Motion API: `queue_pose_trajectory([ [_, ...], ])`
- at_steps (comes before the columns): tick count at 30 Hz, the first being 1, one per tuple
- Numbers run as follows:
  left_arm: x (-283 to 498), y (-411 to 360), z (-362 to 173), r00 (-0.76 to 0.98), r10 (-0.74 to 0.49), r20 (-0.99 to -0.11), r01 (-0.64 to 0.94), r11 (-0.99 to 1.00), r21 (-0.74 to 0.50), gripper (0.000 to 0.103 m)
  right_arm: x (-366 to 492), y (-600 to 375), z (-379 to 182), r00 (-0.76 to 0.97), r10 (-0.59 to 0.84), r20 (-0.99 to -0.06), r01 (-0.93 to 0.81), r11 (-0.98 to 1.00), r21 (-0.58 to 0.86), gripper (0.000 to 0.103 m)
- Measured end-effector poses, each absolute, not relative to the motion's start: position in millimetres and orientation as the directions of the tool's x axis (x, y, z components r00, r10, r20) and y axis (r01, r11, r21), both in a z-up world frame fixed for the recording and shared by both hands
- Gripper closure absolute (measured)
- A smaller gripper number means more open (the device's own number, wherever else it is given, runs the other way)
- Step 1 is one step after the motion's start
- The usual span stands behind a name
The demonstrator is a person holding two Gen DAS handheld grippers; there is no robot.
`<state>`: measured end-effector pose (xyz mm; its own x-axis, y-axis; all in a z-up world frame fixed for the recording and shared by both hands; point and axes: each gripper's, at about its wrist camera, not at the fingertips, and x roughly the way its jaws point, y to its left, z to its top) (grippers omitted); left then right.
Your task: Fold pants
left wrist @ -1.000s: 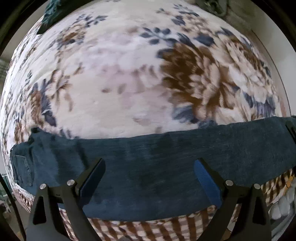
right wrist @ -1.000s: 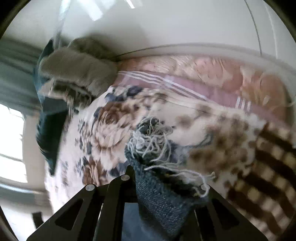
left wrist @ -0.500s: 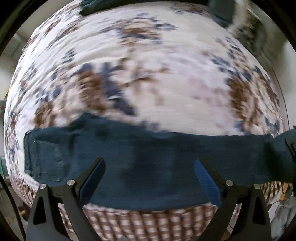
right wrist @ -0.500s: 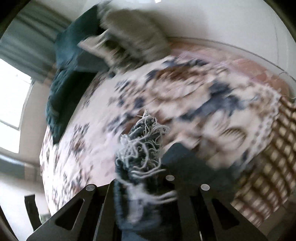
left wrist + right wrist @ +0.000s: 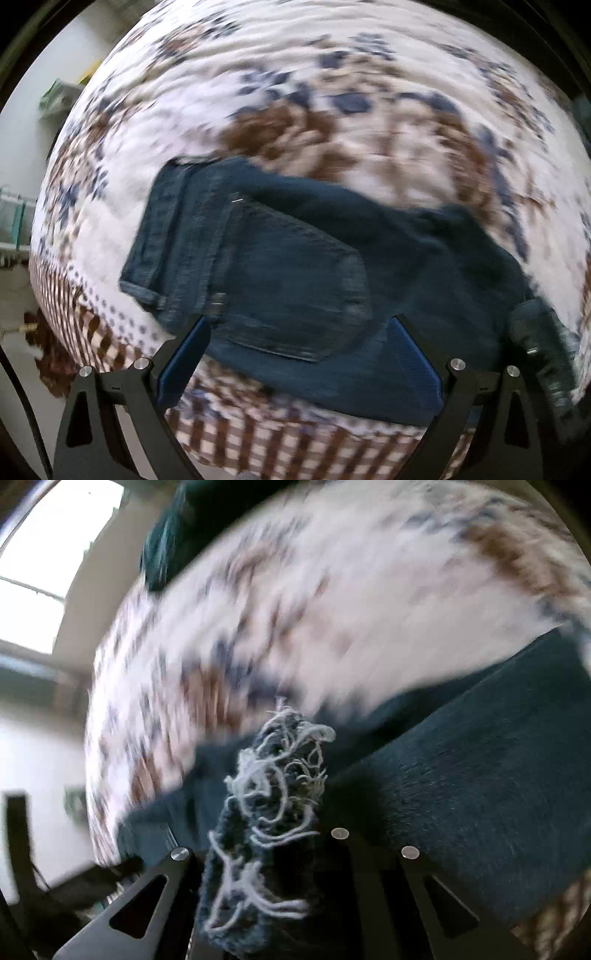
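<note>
open left tongs [image 5: 299,354], jeans [image 5: 295,280], floral blanket [image 5: 332,92]

floral blanket [image 5: 295,74] on bed, bright window [image 5: 44,565] behind.

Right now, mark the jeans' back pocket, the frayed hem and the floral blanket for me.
Back pocket of the dark blue denim jeans [image 5: 291,280]: left wrist view, pocket's middle.
Frayed white-threaded hem of the jeans [image 5: 280,775]: right wrist view, tangled threads.
White floral fleece blanket [image 5: 207,92]: left wrist view, bare patch above the jeans.
</note>
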<state>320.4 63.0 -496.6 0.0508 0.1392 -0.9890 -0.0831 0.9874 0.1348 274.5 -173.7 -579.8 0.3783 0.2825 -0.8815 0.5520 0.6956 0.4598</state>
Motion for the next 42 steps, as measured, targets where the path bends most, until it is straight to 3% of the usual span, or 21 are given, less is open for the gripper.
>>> queue_pose_trajectory([
  [2, 320.8, 72.4, -496.8, 0.041, 0.132, -0.990, -0.103, 0.987, 0.127, 0.004, 276.1, -168.1, -583.0, 0.355, 0.330, -0.875, 0.542, 0.690, 0.480, 0.064],
  [4, 323.0, 74.7, -493.1, 0.047, 0.100, -0.994, -0.117, 0.989, 0.094, 0.004, 273.9, -170.5, -572.2, 0.334, 0.404, -0.851, 0.512, 0.680, 0.524, 0.014],
  [7, 323.8, 60.0, -485.7, 0.060, 0.008, -0.998, -0.100, 0.995, 0.002, 0.004, 253.9, -192.7, -543.2, 0.369, 0.423, -0.828, 0.509, 0.653, 0.561, 0.013],
  [13, 320.6, -8.3, -505.9, -0.030, -0.188, -0.982, 0.006, 0.982, -0.189, 0.004, 201.0, -275.9, -518.3, 0.338, 0.288, -0.896, 0.641, 0.627, 0.443, 0.013],
  [19, 314.3, -73.9, -553.3, -0.170, -0.190, -0.967, 0.131, 0.968, -0.213, 0.006, 172.6, -330.4, -530.3, 0.272, 0.232, -0.934, 0.731, 0.581, 0.357, 0.013],
  [23, 308.7, -71.7, -562.8, -0.201, -0.180, -0.963, 0.067, 0.978, -0.197, 0.006, 172.9, -323.5, -535.4, 0.269, 0.255, -0.929, 0.701, 0.609, 0.371, 0.013],
  [30, 267.2, -25.6, -566.9, -0.244, -0.016, -0.970, 0.071, 0.997, -0.035, 0.006, 174.9, -298.3, -552.3, 0.232, 0.324, -0.917, 0.679, 0.621, 0.391, 0.013],
  [36, 283.0, -16.3, -539.4, -0.161, -0.153, -0.975, -0.086, 0.986, -0.141, 0.006, 178.3, -297.5, -553.9, 0.219, 0.335, -0.916, 0.673, 0.628, 0.390, 0.013],
  [39, 304.2, -39.9, -541.4, -0.106, -0.174, -0.979, -0.033, 0.985, -0.171, 0.006, 179.1, -302.7, -552.9, 0.217, 0.325, -0.921, 0.677, 0.629, 0.382, 0.013],
  [40, 309.1, -48.2, -544.5, -0.092, -0.174, -0.980, 0.001, 0.985, -0.175, 0.015, 178.7, -304.8, -552.6, 0.217, 0.323, -0.921, 0.679, 0.628, 0.380, 0.013],
  [41, 314.5, -58.3, -548.2, -0.079, -0.149, -0.986, 0.051, 0.987, -0.153, 0.037, 179.0, -306.1, -553.1, 0.214, 0.325, -0.921, 0.678, 0.630, 0.379, 0.013],
  [42, 319.8, -67.0, -551.9, -0.072, -0.121, -0.990, 0.098, 0.987, -0.128, 0.046, 179.5, -306.9, -553.8, 0.206, 0.323, -0.924, 0.677, 0.634, 0.373, 0.013],
])
